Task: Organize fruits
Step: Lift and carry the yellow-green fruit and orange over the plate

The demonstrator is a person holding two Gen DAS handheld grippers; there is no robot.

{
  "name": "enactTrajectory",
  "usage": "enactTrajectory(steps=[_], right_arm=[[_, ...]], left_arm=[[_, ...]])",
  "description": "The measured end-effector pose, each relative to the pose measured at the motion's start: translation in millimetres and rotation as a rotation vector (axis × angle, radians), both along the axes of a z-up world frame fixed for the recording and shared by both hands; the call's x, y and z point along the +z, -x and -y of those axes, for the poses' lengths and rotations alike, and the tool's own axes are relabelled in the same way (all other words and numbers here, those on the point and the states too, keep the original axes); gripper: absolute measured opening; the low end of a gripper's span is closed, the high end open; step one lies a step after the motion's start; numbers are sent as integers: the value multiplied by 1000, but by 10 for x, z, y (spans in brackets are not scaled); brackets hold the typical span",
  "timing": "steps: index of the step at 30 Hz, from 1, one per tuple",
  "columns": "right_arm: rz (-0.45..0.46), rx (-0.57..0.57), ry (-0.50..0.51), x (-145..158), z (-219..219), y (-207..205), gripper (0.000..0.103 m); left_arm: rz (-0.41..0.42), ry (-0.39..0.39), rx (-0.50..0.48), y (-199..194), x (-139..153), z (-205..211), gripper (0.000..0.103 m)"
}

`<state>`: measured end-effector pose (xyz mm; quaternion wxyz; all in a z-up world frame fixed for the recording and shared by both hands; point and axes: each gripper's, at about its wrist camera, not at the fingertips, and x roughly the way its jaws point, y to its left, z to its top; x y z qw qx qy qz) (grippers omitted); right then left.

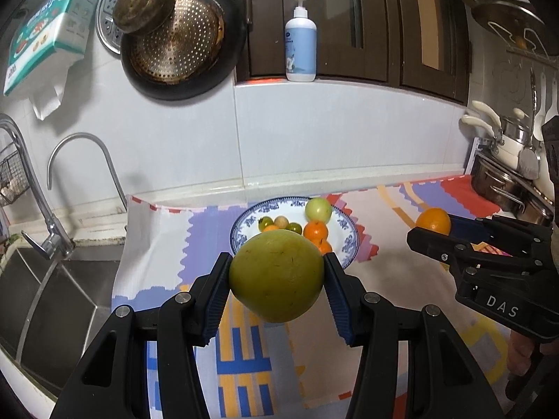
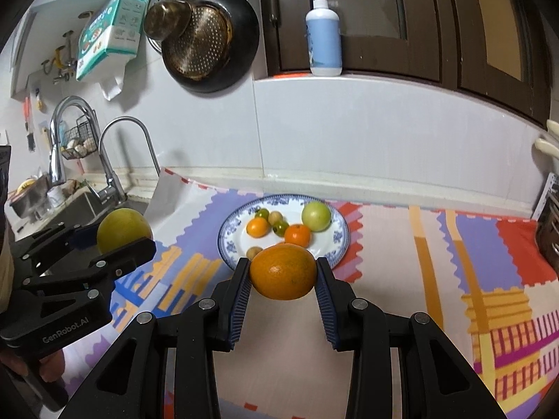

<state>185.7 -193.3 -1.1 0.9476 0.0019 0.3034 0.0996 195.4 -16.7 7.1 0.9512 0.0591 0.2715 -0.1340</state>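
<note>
Left tool (image 1: pixel 277 279) clamped on a large green-yellow fruit (image 1: pixel 277 276), held above the patterned mat (image 1: pixel 244 359) on the tabletop. Right tool (image 2: pixel 283 274) gripping an orange (image 2: pixel 283 271), likewise lifted clear of the mat. Straight ahead of both tools, just beyond the held fruit: the blue-rimmed plate (image 2: pixel 223 237), already carrying a pale green fruit (image 2: pixel 316 216), small oranges and a few little round ones. Right tool seemingly a touch nearer the plate, its near rim directly past the orange. Free space probably along the plate's near left edge. Farther off, the tiled wall and the hanging pan (image 1: pixel 181 42).
</note>
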Motion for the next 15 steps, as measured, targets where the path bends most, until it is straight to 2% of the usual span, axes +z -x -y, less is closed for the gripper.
enactTrajectory(steps=[15], right_arm=[[16, 18, 1, 59, 132, -421, 37]], left_arm=[[-5, -3, 2, -392, 22, 195, 51]])
